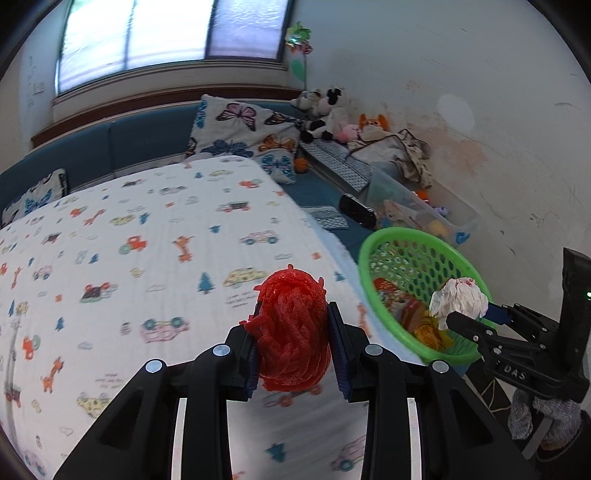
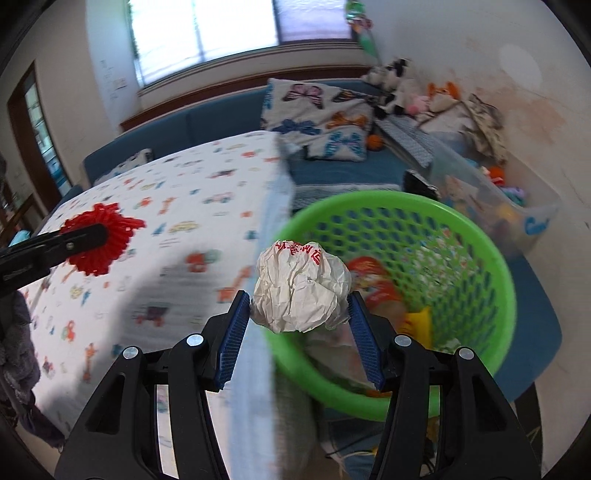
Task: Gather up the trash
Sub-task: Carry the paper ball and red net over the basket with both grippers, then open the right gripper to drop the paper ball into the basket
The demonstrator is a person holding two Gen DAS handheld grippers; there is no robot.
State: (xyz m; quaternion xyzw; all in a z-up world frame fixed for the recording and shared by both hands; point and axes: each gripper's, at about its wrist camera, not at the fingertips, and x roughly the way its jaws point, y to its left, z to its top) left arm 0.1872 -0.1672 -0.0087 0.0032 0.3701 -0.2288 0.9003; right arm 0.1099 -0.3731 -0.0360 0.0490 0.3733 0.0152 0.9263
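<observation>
Patterned bedspread [image 1: 155,236] with green basket [image 2: 476,236] alongside; left gripper [image 1: 291,332] pinching red foam net [image 1: 291,325], right gripper [image 2: 299,299] clamping crumpled paper ball [image 2: 301,291].

A black two-finger right gripper [image 2: 299,314] with blue pads pinches a crumpled white paper ball printed with red characters [image 2: 301,290] above a green perforated plastic basket [image 2: 495,273] beside a vehicle-patterned white bedsheet [image 2: 192,184].

two wrist cameras, each looking forward and down along its own fingers.
left view sits close over the bed sheet [image 1: 147,240], basket [image 1: 373,254] off right; right view is nearer the basket [image 2: 495,258]. both share sheet, basket and window [image 1: 166,33].
</observation>
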